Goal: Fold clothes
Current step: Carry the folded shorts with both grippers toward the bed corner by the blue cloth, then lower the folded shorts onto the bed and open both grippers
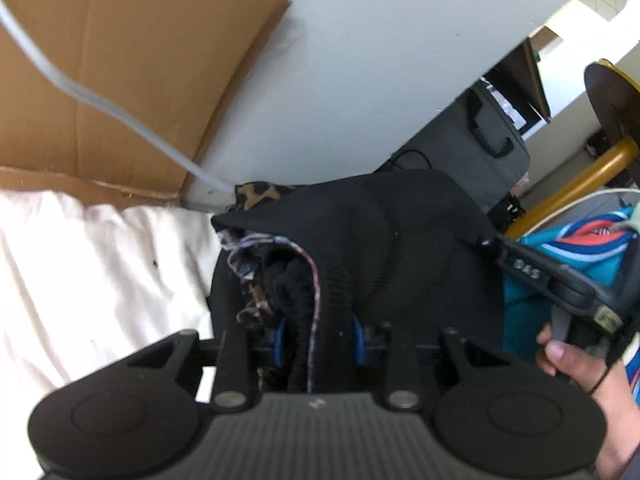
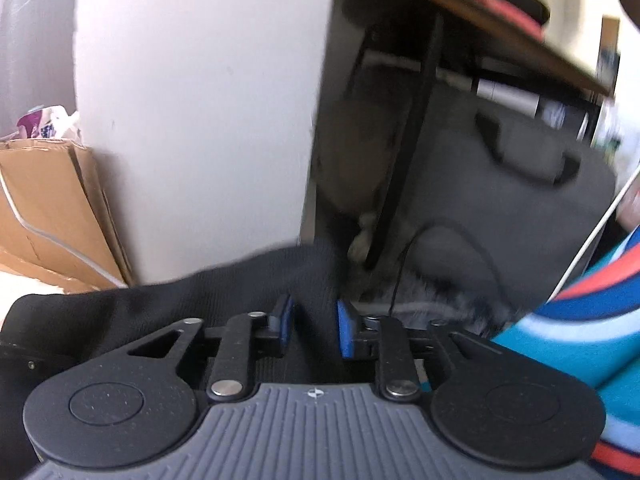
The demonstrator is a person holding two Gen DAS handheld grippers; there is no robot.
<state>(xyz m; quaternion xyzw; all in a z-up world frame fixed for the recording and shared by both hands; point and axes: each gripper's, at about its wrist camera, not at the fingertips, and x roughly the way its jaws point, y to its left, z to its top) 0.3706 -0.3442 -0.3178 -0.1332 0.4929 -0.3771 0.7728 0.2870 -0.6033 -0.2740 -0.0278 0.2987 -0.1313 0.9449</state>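
Observation:
A black knit garment [image 1: 400,240] with a leopard-print lining [image 1: 256,304] and a pink-and-blue seam hangs bunched in front of me. In the left wrist view my left gripper [image 1: 319,340] is shut on a thick fold of it, with both blue pads [image 1: 358,340] against the cloth. The right gripper's black body [image 1: 560,284], held by a hand [image 1: 568,364], reaches the garment's right corner. In the right wrist view my right gripper [image 2: 316,326] stands open. Its blue pads [image 2: 345,332] are apart, with the black cloth [image 2: 240,280] lying loosely between and under them.
White bedding [image 1: 80,272] lies at the left, below flattened cardboard [image 1: 120,80] and a white cable [image 1: 100,100]. A white wall panel [image 1: 360,60] stands behind. A grey suitcase [image 1: 480,140], a yellow chair leg [image 1: 580,176] and teal striped cloth [image 1: 580,240] are on the right.

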